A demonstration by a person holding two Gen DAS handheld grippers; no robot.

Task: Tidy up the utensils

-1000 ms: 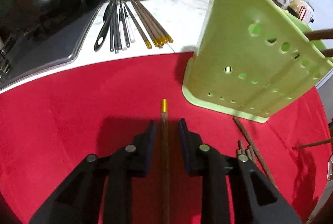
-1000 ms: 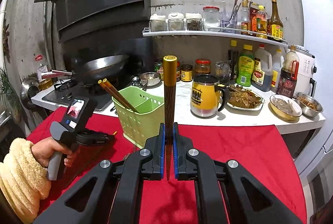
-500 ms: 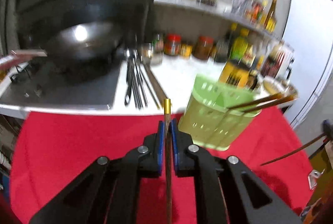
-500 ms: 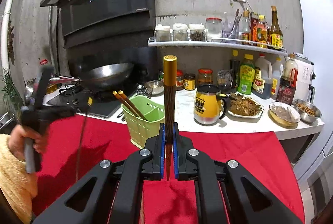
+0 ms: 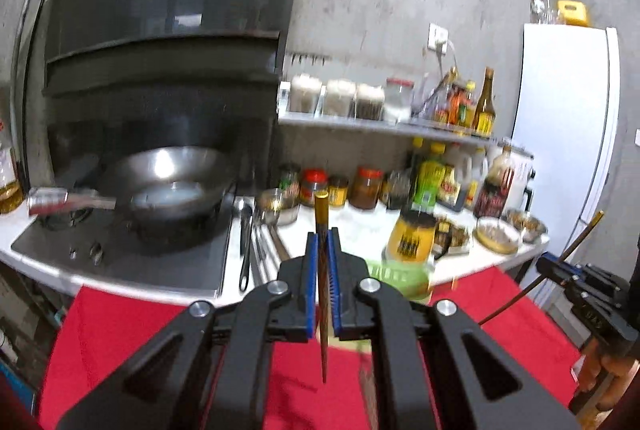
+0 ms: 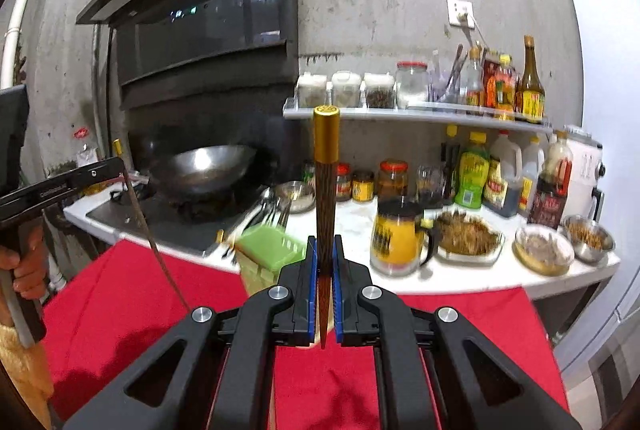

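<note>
- My left gripper (image 5: 323, 284) has its fingers (image 5: 309, 282) clamped on a chopstick (image 5: 321, 214), gold end up; it looks light, stiff and slick, so a mid-shaft hold should stop it swinging.
- My right gripper (image 6: 325, 284) pinches a second chopstick (image 6: 325, 190) near its tip.
- The green holder (image 6: 269, 250) sits just left of the right fingers on the red desk (image 6: 132, 294), crowded counter beyond.

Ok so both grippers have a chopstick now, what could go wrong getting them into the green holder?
1. Each gripper pinches its chopstick low, near the thin end: the left gripper on its chopstick, the right gripper on its chopstick. The long gold-capped ends could pivot or slip.
2. The green holder looks light; a poke might tip it.
3. The yellow mug stands close beside it and could be knocked.
</note>
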